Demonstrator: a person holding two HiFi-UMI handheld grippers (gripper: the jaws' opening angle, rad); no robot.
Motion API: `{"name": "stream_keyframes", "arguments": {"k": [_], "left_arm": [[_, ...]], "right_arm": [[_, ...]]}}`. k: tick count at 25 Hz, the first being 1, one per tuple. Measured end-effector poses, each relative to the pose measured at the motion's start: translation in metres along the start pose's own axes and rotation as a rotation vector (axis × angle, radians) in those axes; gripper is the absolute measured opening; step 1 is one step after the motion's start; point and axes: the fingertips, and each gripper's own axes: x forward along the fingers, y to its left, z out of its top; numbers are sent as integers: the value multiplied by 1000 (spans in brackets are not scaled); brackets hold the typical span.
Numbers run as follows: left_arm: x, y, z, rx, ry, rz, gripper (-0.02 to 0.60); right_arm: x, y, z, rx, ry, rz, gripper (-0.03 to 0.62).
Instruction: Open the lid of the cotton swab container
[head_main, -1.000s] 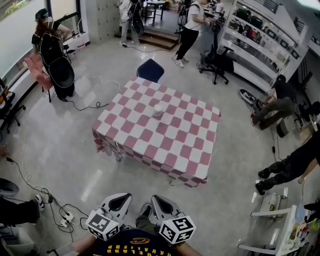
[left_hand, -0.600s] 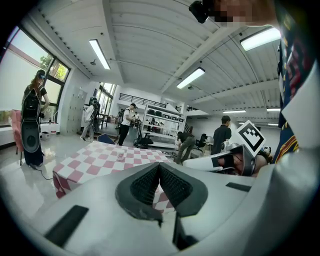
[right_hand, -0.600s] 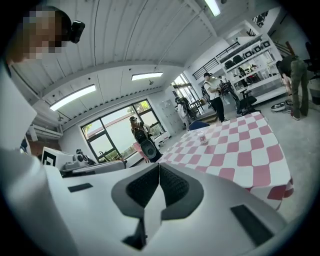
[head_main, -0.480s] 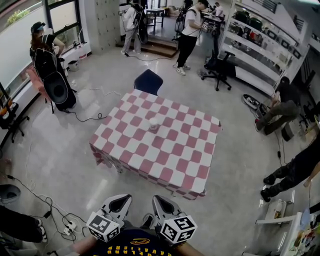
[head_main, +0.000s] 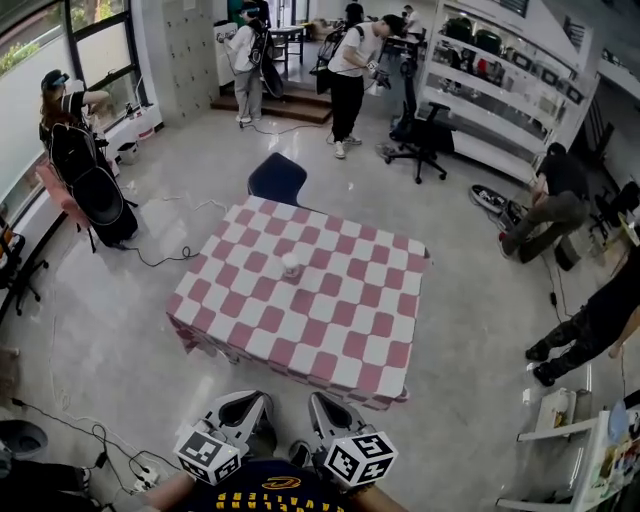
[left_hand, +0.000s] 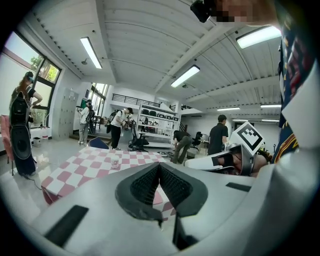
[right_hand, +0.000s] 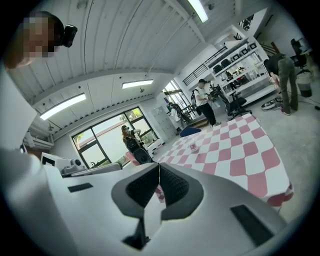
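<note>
A small pale cotton swab container (head_main: 291, 265) stands near the middle of a table with a red-and-white checked cloth (head_main: 330, 330); it also shows as a small cup (left_hand: 115, 162) in the left gripper view and a speck (right_hand: 193, 148) in the right gripper view. Both grippers are held close to the person's body at the bottom of the head view, far from the table. The left gripper (head_main: 248, 404) is shut with nothing between its jaws (left_hand: 159, 172). The right gripper (head_main: 322, 404) is likewise shut and empty (right_hand: 159, 172).
A dark blue chair (head_main: 276, 178) stands at the table's far side. Several people stand or crouch around the room. Cables and a power strip (head_main: 140, 470) lie on the floor at the lower left. Shelving (head_main: 500, 90) lines the right wall, with an office chair (head_main: 420, 135) before it.
The head view has drifted: the table and container now sit slightly lower and further left in the picture. Both grippers stay shut in the same place near the body.
</note>
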Motion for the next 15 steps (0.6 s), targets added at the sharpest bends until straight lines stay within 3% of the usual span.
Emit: {"name": "stream_keyframes", "arguments": {"k": [7,15], "left_arm": [[34,50,14,-30,-12,-39,3],[72,154,42,-48,-24,-33,3]], "right_arm": [[35,-22,24,16,-23,-77,11],[108,-42,55,28,-26,-147,11]]}}
